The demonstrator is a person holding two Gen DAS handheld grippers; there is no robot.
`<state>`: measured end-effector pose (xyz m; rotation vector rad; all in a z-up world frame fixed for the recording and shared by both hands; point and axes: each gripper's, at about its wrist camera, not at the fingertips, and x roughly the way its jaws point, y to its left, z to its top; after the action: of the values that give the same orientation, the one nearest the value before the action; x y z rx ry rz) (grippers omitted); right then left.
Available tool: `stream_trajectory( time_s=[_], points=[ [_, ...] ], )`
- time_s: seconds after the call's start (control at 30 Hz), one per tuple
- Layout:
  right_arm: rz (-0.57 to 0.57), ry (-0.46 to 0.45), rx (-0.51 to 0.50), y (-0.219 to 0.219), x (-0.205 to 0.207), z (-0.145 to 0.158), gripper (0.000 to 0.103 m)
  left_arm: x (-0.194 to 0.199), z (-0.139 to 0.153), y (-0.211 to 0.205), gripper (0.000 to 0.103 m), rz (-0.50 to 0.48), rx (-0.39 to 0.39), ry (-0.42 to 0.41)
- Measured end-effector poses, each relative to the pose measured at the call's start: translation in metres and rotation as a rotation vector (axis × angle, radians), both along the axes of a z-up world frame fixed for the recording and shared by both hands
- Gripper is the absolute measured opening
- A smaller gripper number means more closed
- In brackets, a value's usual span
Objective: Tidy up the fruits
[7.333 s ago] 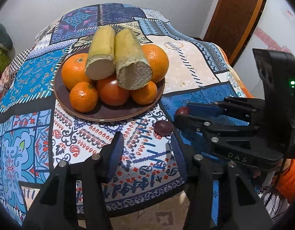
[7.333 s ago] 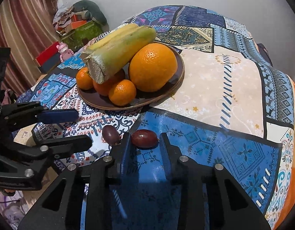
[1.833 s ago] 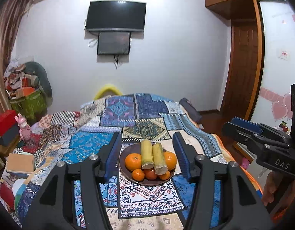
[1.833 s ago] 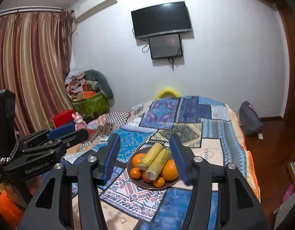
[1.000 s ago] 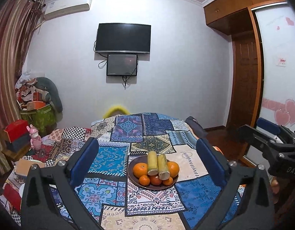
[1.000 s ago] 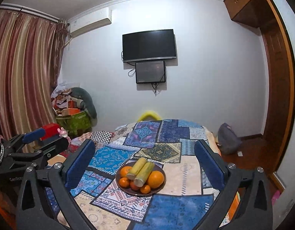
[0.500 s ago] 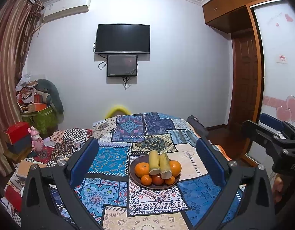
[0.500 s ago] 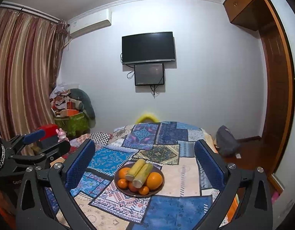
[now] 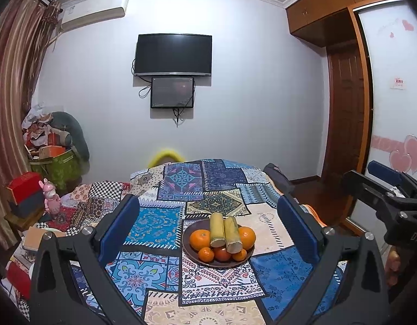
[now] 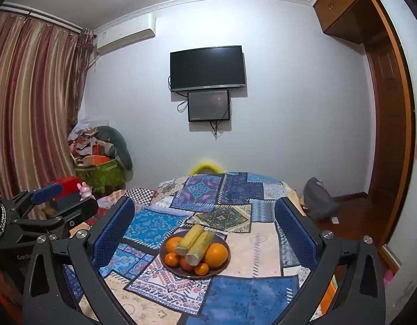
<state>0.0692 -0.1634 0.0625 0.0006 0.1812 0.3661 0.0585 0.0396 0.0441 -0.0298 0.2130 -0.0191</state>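
Observation:
A brown plate [image 9: 191,254] [image 10: 227,254] rests on the patchwork cloth, far ahead of both grippers. It holds several oranges [image 9: 199,239] [image 10: 216,254], a reddish fruit [image 9: 222,253] and two yellow-green cane pieces [image 9: 231,234] [image 10: 200,246] laid on top. My left gripper [image 9: 208,233] is open, held high and well back, with nothing between its fingers. My right gripper [image 10: 205,230] is open too and just as empty. Each gripper shows at the edge of the other's view: the right gripper [image 9: 392,197] and the left gripper [image 10: 46,208].
The cloth-covered table [image 9: 159,279] fills the lower middle. A wall TV [image 9: 172,55] hangs behind it. Piled boxes and bags [image 9: 48,157] stand at the left by the curtain [image 10: 32,108]. A wooden door [image 9: 344,124] and a dark bag [image 10: 319,203] are on the right.
Both grippers pulled up and far back from the table and opened wide; the two small dark fruits seen near the plate earlier are no longer visible. Over the last half second little moved.

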Motion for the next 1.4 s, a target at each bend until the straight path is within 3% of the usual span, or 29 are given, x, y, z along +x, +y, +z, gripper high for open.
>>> stream_trajectory(
  time_s=[1.4],
  points=[
    [-0.005, -0.006, 0.019, -0.0015, -0.0031, 0.0027, 0.103, -0.0047, 0.0061, -0.006, 0.103, -0.028, -0.01, 0.005]
  ],
)
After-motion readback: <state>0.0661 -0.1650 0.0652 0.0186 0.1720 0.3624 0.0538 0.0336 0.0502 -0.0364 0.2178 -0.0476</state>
